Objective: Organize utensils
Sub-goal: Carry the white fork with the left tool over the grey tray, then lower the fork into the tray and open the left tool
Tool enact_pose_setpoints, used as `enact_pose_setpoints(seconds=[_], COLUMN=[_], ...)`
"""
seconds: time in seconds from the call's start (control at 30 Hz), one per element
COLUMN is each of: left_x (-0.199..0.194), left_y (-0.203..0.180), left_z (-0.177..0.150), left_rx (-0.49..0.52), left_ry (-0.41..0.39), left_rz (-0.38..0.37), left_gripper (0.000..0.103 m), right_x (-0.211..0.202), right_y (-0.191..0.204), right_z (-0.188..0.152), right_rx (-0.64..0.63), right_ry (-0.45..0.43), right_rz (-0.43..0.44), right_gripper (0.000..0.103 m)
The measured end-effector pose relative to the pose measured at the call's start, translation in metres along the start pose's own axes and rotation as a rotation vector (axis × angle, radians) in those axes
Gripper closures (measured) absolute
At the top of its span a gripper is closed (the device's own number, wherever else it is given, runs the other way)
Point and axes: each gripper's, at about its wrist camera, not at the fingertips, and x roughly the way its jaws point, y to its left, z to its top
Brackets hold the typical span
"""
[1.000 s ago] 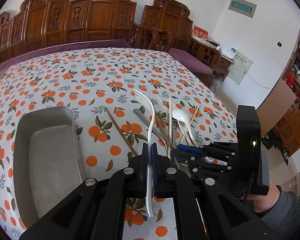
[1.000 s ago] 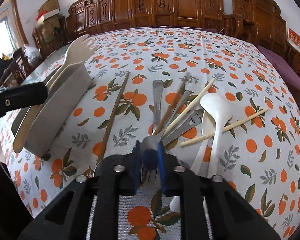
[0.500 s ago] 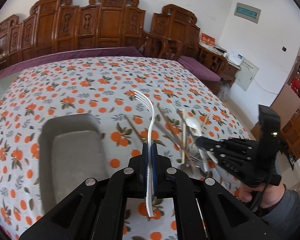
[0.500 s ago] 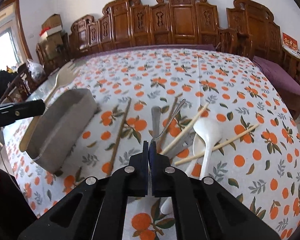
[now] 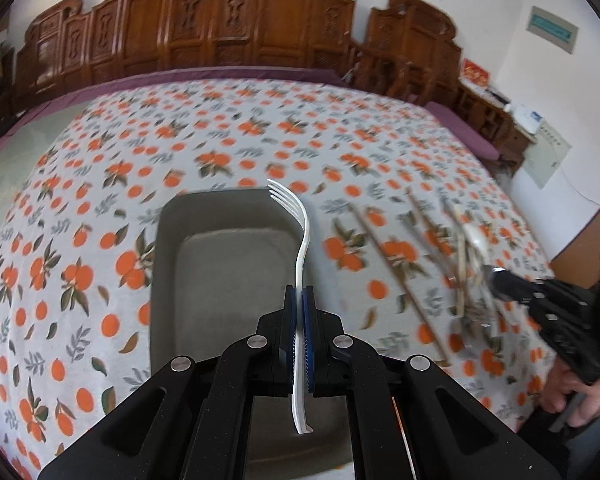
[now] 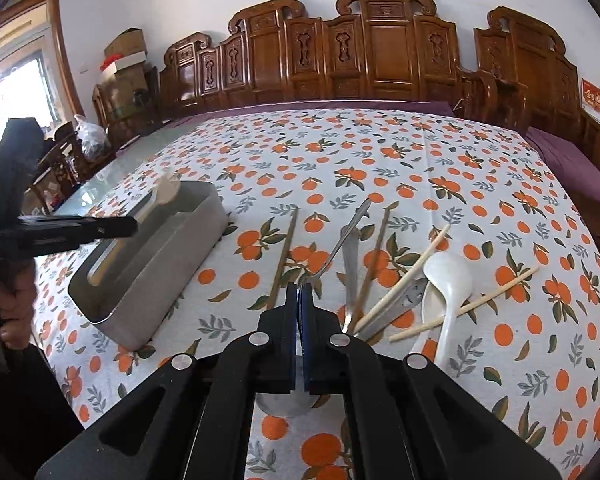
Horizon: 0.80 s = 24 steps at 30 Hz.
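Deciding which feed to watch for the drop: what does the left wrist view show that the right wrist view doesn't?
Left wrist only: the tray's bare floor from above, and the white fork held over it, shut in the left tool.

Right wrist only: the metal spoon shut in the right tool, lifted off the cloth, and a sharp look at the white spoon and chopsticks.

Both: the tray, the utensil pile (blurred from the left), the orange-print cloth, and the other tool.
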Motion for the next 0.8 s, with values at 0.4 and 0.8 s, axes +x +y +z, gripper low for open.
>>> enact_pose_setpoints(seconds=[0.4,0.8], left_x=[0.037,0.002], left_y=[0.022,0.020], left_z=[-0.011,0.005], left_rx=[-0.034,-0.019], left_ry=[0.117,0.041], left_rz=[0.090,0.099], left_gripper=[0.100,0.099], right_x=[-0.001,-0.004], right_y=[0.010,0.023], right_z=[-0.001,0.002], right_rx=[-0.018,-0.035], right_ry=[0.004,0.001], right_rz=[0.028,0.036], right_gripper=[0.100,0.100])
